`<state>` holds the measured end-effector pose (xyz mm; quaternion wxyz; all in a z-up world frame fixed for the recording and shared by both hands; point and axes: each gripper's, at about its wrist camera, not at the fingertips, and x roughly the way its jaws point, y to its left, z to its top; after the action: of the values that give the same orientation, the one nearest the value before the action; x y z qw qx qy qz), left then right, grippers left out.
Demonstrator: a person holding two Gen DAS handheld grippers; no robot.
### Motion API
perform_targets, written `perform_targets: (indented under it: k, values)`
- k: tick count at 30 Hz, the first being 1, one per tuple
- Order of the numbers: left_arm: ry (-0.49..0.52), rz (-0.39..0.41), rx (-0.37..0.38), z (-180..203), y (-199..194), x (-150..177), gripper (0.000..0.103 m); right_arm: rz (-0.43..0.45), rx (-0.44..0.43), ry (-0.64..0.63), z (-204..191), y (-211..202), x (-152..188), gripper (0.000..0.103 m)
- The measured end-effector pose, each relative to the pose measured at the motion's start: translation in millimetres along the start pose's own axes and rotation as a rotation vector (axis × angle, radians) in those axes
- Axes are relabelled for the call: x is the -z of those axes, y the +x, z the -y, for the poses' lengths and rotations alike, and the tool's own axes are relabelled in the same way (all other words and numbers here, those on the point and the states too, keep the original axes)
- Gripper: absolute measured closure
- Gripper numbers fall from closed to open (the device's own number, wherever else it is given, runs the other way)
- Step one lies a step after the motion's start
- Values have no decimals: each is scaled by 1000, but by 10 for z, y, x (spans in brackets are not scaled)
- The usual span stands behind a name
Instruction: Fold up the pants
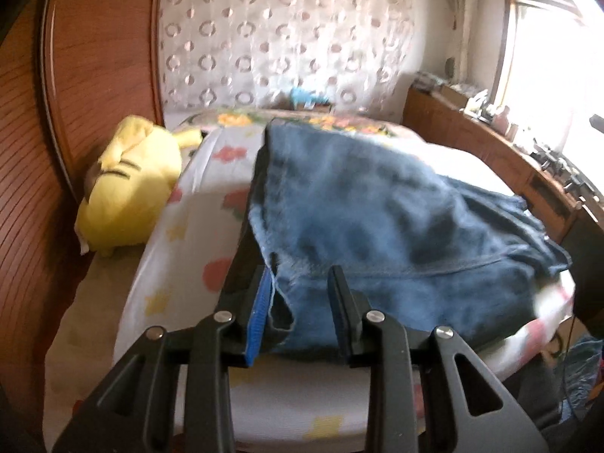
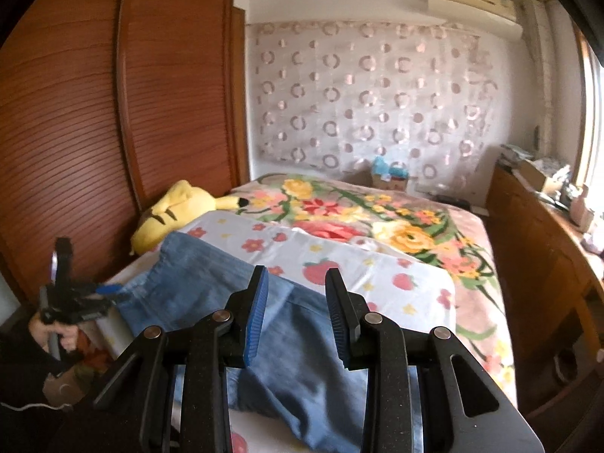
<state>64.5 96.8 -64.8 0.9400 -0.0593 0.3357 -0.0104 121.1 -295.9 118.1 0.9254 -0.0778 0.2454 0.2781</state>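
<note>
The left hand-held gripper [image 1: 300, 283] stands wide at the near hem of the pants [image 1: 377, 207], holding nothing. The right hand-held gripper [image 2: 296, 283] is also wide, above the pants. The pants lie on the bed [image 2: 377, 275]. A yellow plush [image 2: 170, 211] lies far left, beside the wardrobe [image 2: 113, 113].

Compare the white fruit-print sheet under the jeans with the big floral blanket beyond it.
The sheet is white with small, scattered strawberries, flowers and stars; the blanket is pinkish and crowded with large roses and green leaves. The sheet lies nearer the grippers and carries the jeans; the blanket lies farther back, toward the curtain, with no jeans on it. Both are spread flat on the bed.
</note>
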Motion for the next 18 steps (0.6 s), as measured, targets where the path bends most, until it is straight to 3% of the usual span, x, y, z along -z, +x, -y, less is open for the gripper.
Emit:
perform_targets:
  k: [12, 18]
  values:
    - [132, 53, 116, 768, -146, -272, 73, -27, 79, 99, 472, -47, 529, 63]
    - [199, 19, 170, 1163, -4, -300, 73, -82, 82, 141, 627, 130, 869, 57]
